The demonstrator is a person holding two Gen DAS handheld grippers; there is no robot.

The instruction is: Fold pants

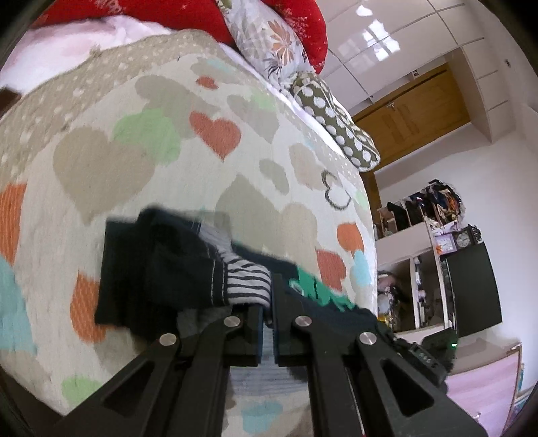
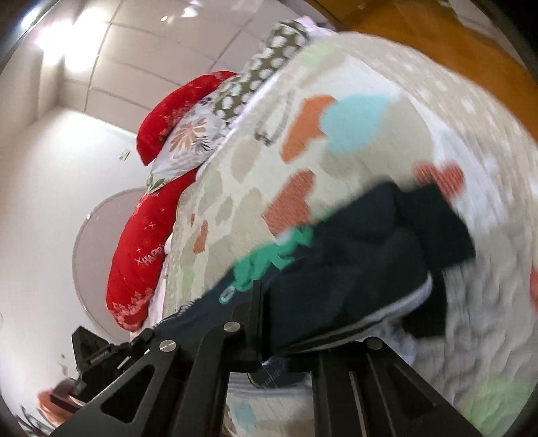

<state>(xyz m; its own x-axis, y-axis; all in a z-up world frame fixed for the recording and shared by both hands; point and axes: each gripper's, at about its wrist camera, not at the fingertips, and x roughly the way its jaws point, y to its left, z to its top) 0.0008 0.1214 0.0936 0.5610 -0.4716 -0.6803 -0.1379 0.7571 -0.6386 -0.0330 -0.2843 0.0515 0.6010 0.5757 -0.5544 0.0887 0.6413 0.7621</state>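
Dark navy pants [image 1: 161, 262] with a green print [image 1: 316, 289] and a black-and-white striped inner band [image 1: 248, 282] lie bunched on a heart-patterned bedspread [image 1: 134, 141]. My left gripper [image 1: 268, 302] is shut on the striped band, and cloth hangs off to the left of its fingers. In the right wrist view, blurred, the pants [image 2: 370, 262] stretch up and to the right. My right gripper [image 2: 267, 302] is shut on their near edge beside the green print [image 2: 269, 255]. The cloth drapes over its right finger and hides it.
Red pillows [image 1: 302, 27], a floral pillow [image 1: 269, 40] and a polka-dot cushion [image 1: 336, 117] line the bed's far side. Beyond the bed edge stand a wooden door [image 1: 413, 111] and a cluttered shelf [image 1: 430, 235]. The other gripper's black body [image 2: 97, 353] shows at lower left.
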